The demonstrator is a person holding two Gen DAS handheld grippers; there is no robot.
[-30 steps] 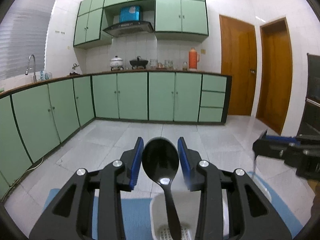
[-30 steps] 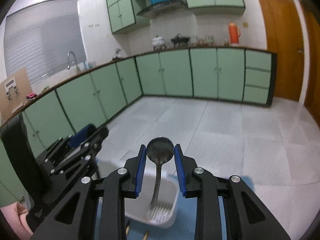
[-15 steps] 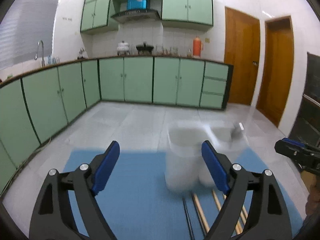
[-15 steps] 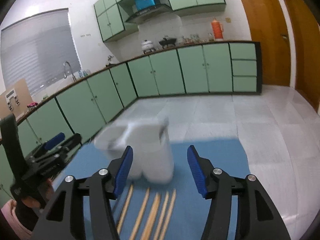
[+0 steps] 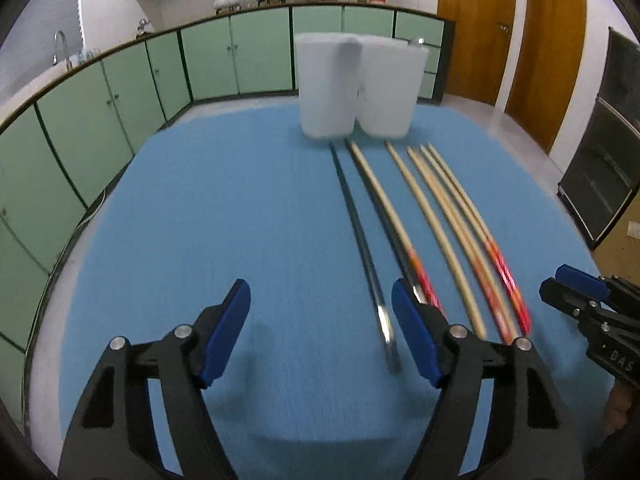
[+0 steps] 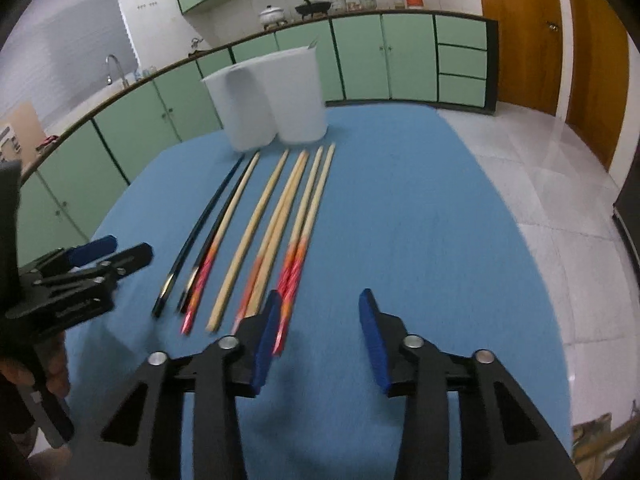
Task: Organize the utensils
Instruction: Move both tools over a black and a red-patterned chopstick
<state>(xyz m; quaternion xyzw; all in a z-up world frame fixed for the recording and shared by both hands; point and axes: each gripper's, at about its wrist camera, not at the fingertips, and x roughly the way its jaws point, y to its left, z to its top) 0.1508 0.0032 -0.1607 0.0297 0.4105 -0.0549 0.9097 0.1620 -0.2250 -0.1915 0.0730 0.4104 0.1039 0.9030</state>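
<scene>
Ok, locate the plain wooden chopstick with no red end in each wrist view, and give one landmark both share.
Left wrist view: the plain wooden chopstick lies right of centre, third stick from the left, curving toward the right finger.
Right wrist view: it lies left of centre, third from the left, beside the red-ended ones.
Shared landmark: the white utensil holder at the sticks' far tips.

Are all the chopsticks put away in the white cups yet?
Not yet. A spoon tip pokes from the white cups, so that looks done. Both claws, left and right, are open and hold nothing. Every chopstick lies on the blue mat.
</scene>
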